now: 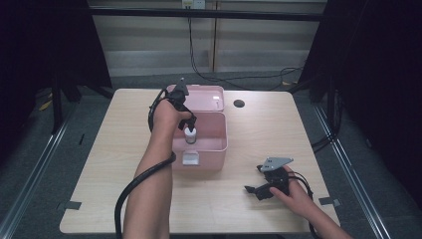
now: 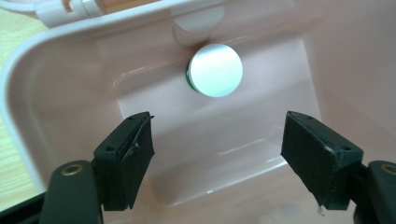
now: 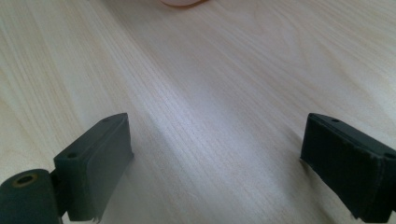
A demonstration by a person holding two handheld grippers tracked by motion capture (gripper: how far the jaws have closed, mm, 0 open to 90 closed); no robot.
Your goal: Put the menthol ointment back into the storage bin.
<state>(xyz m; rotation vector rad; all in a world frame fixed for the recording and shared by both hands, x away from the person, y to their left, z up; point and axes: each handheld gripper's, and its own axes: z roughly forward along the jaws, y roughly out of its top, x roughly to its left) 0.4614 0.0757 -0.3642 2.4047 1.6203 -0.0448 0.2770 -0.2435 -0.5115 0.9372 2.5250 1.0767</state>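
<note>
Left gripper view: your left gripper (image 2: 217,154) gapes above white-capped bottle (image 2: 215,70) (no legible label) in pink box (image 2: 56,88); right gripper (image 3: 215,163) apart too.

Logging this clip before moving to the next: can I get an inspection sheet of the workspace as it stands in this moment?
Surface: light wooden table, with a dark round hole near its far edge.
Job's things: pink box open, its lid laid back behind it; small white-capped bottle upright inside the box.
Clutter: nothing seen.
Grippers: left gripper above the bottle, jaws open and apart from it; right gripper low over bare table, jaws open, nothing between them.
Cables: black cable trailing along the left forearm; more cables on the floor beyond the table.
Surroundings: black curtains at both sides, pale wall panels behind.
</note>
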